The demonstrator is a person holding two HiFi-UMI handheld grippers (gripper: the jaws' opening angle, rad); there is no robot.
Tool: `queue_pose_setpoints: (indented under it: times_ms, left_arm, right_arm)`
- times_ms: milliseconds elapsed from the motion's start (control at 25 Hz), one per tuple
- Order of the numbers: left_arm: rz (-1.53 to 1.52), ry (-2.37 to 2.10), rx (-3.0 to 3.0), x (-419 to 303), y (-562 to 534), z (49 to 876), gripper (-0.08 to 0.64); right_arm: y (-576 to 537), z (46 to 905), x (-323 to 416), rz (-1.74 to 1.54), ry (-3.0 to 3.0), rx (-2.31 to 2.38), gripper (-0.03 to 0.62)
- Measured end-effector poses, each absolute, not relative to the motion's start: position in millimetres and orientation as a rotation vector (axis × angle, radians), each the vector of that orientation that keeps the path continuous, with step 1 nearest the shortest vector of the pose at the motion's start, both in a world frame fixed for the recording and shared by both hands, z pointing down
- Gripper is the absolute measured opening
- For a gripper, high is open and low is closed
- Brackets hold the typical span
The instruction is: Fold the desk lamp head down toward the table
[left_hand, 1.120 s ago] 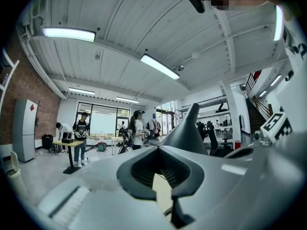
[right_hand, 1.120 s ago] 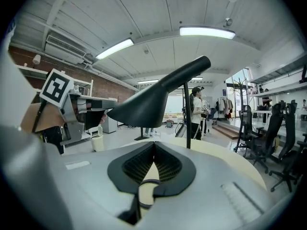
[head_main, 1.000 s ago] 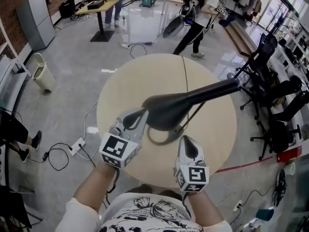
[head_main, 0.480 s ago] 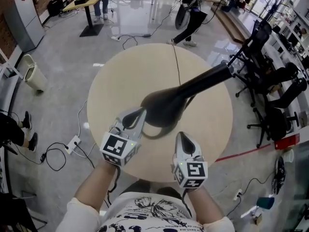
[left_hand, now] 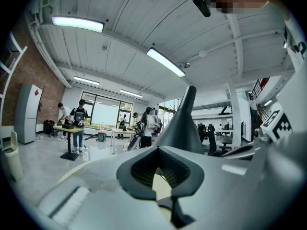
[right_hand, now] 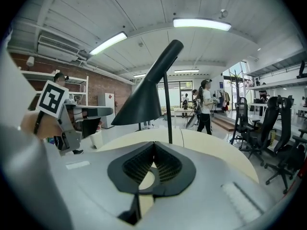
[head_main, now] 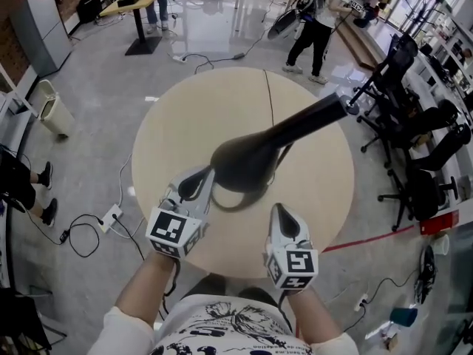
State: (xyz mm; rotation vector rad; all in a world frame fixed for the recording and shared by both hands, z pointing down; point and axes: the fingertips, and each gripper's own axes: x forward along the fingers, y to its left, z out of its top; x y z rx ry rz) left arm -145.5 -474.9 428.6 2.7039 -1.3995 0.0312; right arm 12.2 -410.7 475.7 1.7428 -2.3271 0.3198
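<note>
1. Your left gripper (head_main: 201, 179) hovers just beside the near edge of the black lamp head (head_main: 247, 161), its jaws pressed together on nothing; contact with the shade cannot be told.
2. Your right gripper (head_main: 283, 214) is held over the bench's near edge, close to the lamp's ring base (head_main: 236, 200), jaws closed tip to tip and empty.
3. The desk lamp stands on the round wooden bench (head_main: 177, 124), its cone head tilted atop a thin upright stem (right_hand: 168, 114), raised well clear of the benchtop.
4. Office chairs (head_main: 414, 132) line your right.
</note>
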Motion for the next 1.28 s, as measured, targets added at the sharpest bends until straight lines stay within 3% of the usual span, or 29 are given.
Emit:
queue_pose_setpoints:
  times_ms: [320, 880, 1280]
  left_arm:
    - [-0.04, -1.571, 2.538, -145.1, -402.9, 423.3, 0.003]
    - [-0.087, -1.837, 2.333, -52.4, -239.4, 438.1, 0.003]
    - [-0.08, -1.875, 2.288, -43.3, -173.7, 443.6, 0.003]
  right_arm:
    - [-390.0, 459.7, 29.5, 0.315, -2.476, 1.67, 0.009]
    - [-269.4, 447.8, 85.8, 0.101, -2.691, 1.334, 0.009]
    - [-206.1, 461.9, 105.6, 0.141, -2.686, 1.302, 0.009]
